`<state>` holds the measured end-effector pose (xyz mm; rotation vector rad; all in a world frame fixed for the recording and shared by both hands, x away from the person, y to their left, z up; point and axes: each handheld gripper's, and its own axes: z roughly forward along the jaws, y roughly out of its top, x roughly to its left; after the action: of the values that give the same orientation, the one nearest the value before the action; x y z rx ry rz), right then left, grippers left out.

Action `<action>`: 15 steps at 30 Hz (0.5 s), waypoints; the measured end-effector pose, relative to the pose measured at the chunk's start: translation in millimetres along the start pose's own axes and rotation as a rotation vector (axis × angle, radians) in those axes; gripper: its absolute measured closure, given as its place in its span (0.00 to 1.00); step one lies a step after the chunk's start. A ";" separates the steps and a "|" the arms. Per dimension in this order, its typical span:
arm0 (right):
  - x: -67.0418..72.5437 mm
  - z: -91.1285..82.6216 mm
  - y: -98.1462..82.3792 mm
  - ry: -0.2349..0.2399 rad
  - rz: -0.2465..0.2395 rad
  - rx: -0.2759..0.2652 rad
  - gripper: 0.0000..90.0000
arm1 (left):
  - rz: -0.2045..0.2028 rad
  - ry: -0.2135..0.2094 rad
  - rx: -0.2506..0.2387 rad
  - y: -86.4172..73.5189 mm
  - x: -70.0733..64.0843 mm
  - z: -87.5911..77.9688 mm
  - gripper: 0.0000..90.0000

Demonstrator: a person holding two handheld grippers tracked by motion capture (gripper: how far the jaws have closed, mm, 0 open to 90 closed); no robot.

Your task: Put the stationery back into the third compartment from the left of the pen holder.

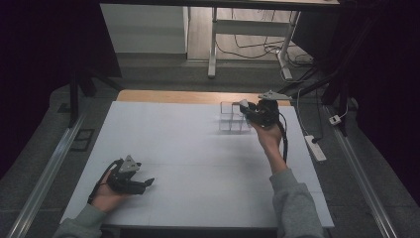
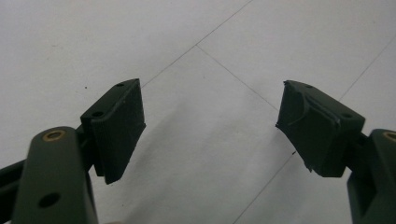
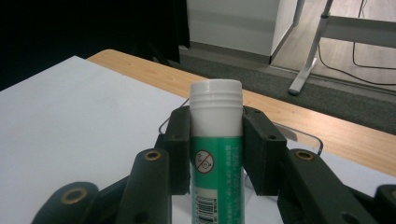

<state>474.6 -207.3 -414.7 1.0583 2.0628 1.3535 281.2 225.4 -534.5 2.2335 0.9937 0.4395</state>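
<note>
**Right gripper view: glue stick clamped over the clear organizer**

Right gripper view shows the right gripper (image 3: 216, 149) clamped on a glue stick (image 3: 216, 140). Both black pads press the stick's sides just below its white ribbed cap, and the green label with a barcode runs down between the jaws. The stick stands upright in the grip. Behind it lies a curved edge of the clear organizer (image 3: 303, 136), and beyond that the wooden edge of the table (image 3: 154, 74).

In the high view the right gripper (image 1: 250, 111) is held at the far right part of the white table top (image 1: 198, 148), right at the clear organizer (image 1: 233, 118), a small block of open compartments near the back edge. Whether the stick touches the organizer cannot be told from here.

The left gripper (image 1: 143, 184) rests low at the near left of the table, well apart from the organizer. In the left gripper view its jaws stand wide apart with nothing between them, only the white surface below.
</note>
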 end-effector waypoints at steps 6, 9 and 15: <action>-4.4 9.9 6.9 -0.023 -0.001 -0.007 0.71 | 0.001 -0.001 0.005 0.1 0.2 1.2 0.25; -6.7 17.1 12.6 -0.028 0.009 -0.020 0.71 | 0.004 -0.002 0.008 0.2 -0.2 1.7 0.25; -15.6 31.7 18.9 -0.063 0.002 -0.028 0.71 | 0.002 -0.002 0.004 -0.5 0.7 0.9 0.25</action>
<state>513.3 -197.7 -411.2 1.0779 1.9924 1.3286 281.9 225.8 -535.5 2.2381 0.9924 0.4359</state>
